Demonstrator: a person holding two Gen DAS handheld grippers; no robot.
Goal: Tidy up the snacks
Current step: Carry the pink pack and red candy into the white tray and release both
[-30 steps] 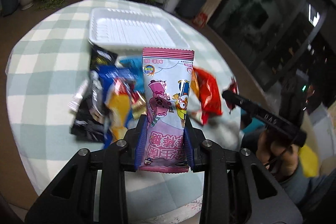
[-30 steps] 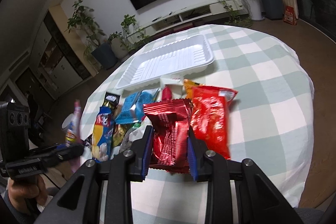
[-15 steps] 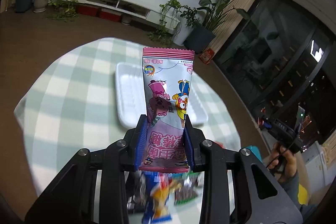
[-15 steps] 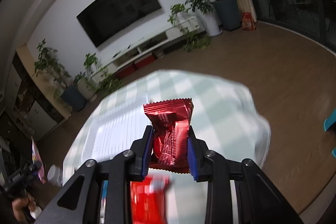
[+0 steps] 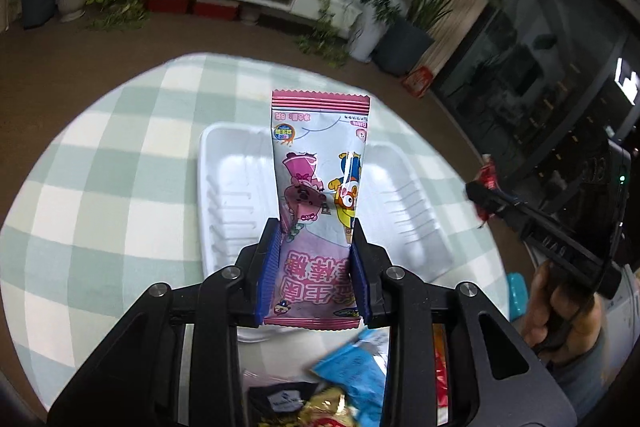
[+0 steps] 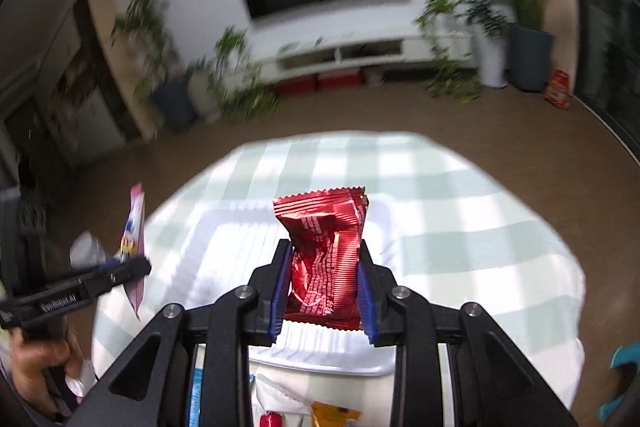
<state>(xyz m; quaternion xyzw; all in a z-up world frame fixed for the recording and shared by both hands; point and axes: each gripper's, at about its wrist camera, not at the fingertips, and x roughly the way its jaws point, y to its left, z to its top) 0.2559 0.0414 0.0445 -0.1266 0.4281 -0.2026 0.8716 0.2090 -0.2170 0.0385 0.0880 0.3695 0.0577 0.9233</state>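
My left gripper (image 5: 316, 227) is shut on a pink cartoon snack packet (image 5: 320, 163) and holds it upright above the white foam tray (image 5: 236, 187). My right gripper (image 6: 324, 247) is shut on a crinkled red foil snack packet (image 6: 324, 231), held above the same tray (image 6: 240, 239). The right gripper also shows at the right of the left wrist view (image 5: 486, 193). The left gripper with its pink packet shows at the left of the right wrist view (image 6: 134, 263).
The tray lies on a round table with a green-and-white checked cloth (image 5: 100, 187). A pile of other snack packets (image 5: 352, 379) lies on the near side of the tray, also low in the right wrist view (image 6: 304, 411). Plants and a TV cabinet stand beyond.
Both grippers have lifted their packets off the snack pile and moved forward over the tray. The pile has dropped to the bottom of both views.
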